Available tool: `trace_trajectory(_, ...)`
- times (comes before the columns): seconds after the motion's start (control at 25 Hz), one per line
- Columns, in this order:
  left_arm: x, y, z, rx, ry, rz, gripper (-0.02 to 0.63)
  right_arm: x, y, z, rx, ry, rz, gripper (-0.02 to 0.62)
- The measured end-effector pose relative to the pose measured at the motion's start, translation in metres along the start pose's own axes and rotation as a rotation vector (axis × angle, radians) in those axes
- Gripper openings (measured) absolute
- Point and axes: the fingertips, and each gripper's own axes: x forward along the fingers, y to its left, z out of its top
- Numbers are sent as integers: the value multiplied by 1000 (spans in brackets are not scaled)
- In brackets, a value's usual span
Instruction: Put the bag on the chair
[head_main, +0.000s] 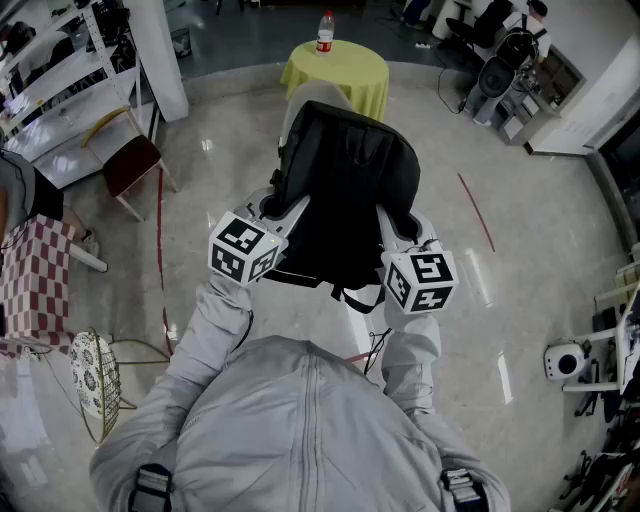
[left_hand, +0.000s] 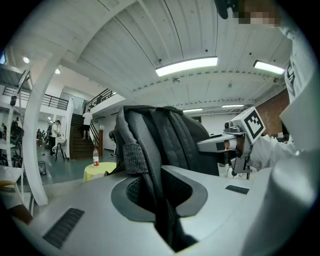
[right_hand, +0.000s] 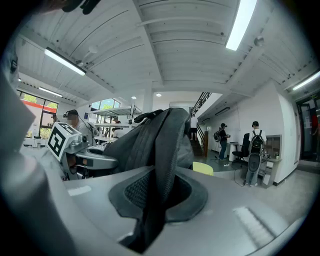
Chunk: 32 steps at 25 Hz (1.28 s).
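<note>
Left tool (head_main: 285, 208) and right tool (head_main: 398, 228) each pinched a strap of the black bag (head_main: 345, 180), which hung in the air between them. Best kept level, grips firm, toward what looked like the chair (head_main: 305, 98) just beyond.

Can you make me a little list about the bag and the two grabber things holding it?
Bag: black fabric backpack, held up between both grippers
Left gripper: jaws shut on a strap
Right gripper: jaws shut on the other strap
Ahead: round yellow-covered table, plastic bottle on top
Chair: red-seated chair, far left, apart from the bag
</note>
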Motion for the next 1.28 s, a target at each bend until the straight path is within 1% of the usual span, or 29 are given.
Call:
trace_trajectory(0.24,10,0,-3,-1,7,9,40,5,-10,-5,11,4,9,52)
trace_trajectory(0.52,29,-6,-4,2,18,26,40,7,-32,-13,33,9,18,52)
trace_trajectory(0.72,46,-8,-10,-14,34,60,40,14,-47,-19,22,27,32,54)
trace_trajectory(0.88,56,-6,-15,-31,41,67,40,19,-54,-24,21,35,46,54)
trace_trajectory(1.12,81,15,-29,-48,58,65,40,47,-70,-39,36,51,56,54)
trace_trajectory(1.28,107,43,-40,-57,73,56,40,83,-85,-49,43,71,54,54)
